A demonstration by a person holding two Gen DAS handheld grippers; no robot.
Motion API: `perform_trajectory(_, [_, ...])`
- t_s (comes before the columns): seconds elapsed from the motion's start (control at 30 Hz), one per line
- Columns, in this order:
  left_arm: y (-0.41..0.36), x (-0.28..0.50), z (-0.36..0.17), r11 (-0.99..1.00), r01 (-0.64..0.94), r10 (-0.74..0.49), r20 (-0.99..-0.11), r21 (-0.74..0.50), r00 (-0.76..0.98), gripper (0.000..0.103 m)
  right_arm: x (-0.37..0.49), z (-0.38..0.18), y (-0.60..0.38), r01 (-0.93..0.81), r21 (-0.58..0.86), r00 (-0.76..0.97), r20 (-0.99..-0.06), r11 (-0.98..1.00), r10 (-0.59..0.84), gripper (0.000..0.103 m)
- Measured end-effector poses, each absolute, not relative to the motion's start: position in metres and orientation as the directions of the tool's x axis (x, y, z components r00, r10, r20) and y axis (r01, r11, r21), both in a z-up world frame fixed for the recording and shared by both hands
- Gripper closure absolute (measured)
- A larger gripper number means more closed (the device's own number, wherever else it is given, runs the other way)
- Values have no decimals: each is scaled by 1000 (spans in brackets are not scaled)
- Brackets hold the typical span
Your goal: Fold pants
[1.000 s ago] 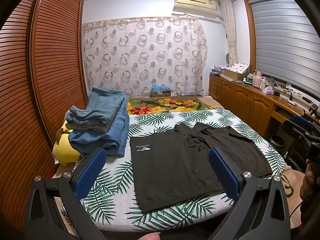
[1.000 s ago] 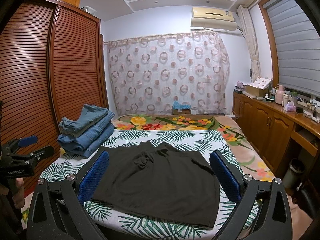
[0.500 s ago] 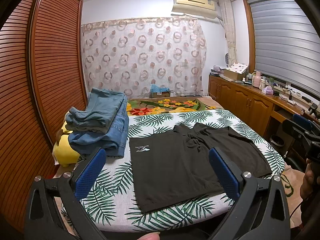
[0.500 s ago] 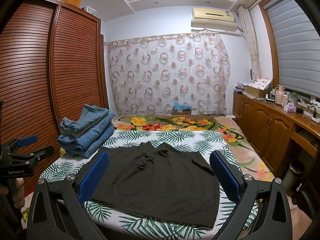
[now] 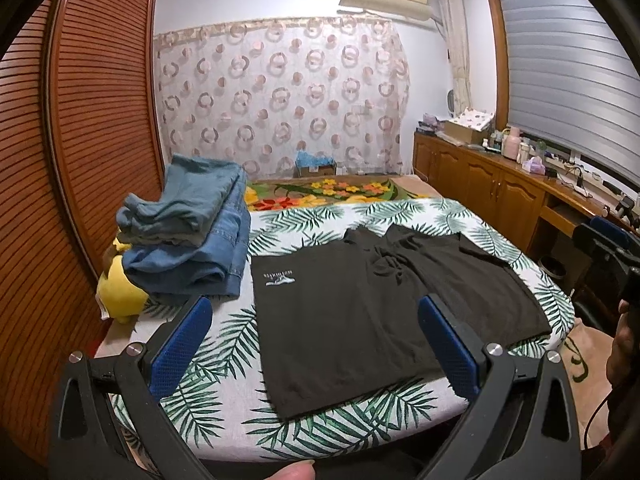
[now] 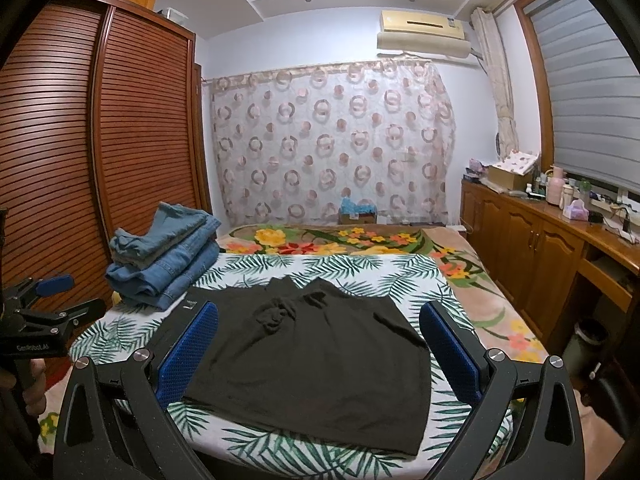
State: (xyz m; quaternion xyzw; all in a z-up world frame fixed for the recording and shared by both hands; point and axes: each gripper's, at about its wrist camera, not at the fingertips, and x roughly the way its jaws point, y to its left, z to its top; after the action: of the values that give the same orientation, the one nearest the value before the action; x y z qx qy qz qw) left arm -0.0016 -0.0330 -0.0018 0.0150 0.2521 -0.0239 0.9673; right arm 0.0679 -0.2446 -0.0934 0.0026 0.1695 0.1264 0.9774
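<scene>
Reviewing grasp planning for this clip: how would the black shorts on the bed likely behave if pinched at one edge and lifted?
The black shorts will probably droop rather than hold shape: the fabric lies flat and bunches at the waist. They look thin, so likely light. They may drag the leaf-print sheet slightly.

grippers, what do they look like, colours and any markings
Both the left gripper and right gripper have black plastic frames with triangular cut-outs, silver bolts, and blue textured pads on the jaws. The left one carries small white lettering on its body.
</scene>
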Motion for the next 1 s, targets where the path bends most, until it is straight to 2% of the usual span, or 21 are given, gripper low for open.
perform_trajectory(0.67, [-24,52,-58,996,89,-58,-587,24,807,0,118,-119,-258,-241,34,863,-450,970,230,5])
perform_trajectory(0.83, [-23,67,-62,994,107,-91,-595,-9,798,0,132,-116,-261,-254,17,839,-494,967,229,10])
perform_trajectory(1.0, [-26,84,-61,992,128,-117,-602,-24,790,0,153,-110,-260,-279,21,806,-538,960,246,21])
